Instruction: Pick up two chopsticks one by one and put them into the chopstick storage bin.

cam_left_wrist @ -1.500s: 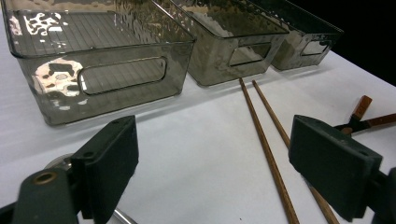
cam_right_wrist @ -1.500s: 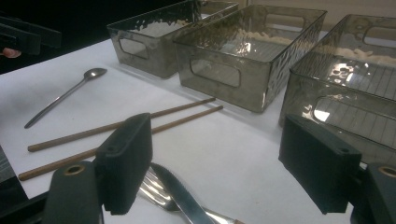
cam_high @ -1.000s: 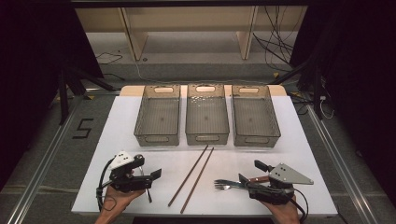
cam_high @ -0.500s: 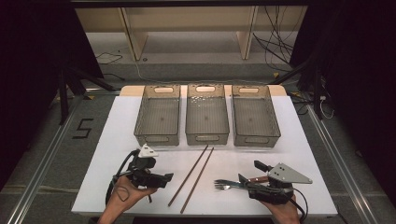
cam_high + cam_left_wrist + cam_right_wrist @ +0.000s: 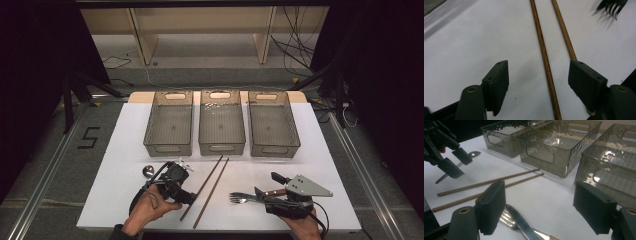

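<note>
Two wooden chopsticks (image 5: 202,189) lie side by side on the white table (image 5: 125,150), slanting toward the bins. My left gripper (image 5: 189,196) hangs over their near ends with its jaws apart. In the left gripper view one chopstick (image 5: 545,60) runs up between the jaws of the left gripper (image 5: 537,66) and the other chopstick (image 5: 563,31) passes under the right jaw. The jaws have just been closing, and neither pad touches wood. My right gripper (image 5: 266,185) rests open at the front right, over a fork (image 5: 240,198) and a wooden-handled knife (image 5: 520,221).
Three clear smoky bins (image 5: 169,129) (image 5: 221,126) (image 5: 273,128) stand in a row across the back of the table. A metal spoon (image 5: 148,171) lies left of my left hand. The right gripper view shows the spoon (image 5: 471,153) behind the left gripper (image 5: 451,162).
My left hand has moved right, from beside the spoon to the chopsticks' near ends, and its jaws have narrowed. The right gripper has stayed put.
</note>
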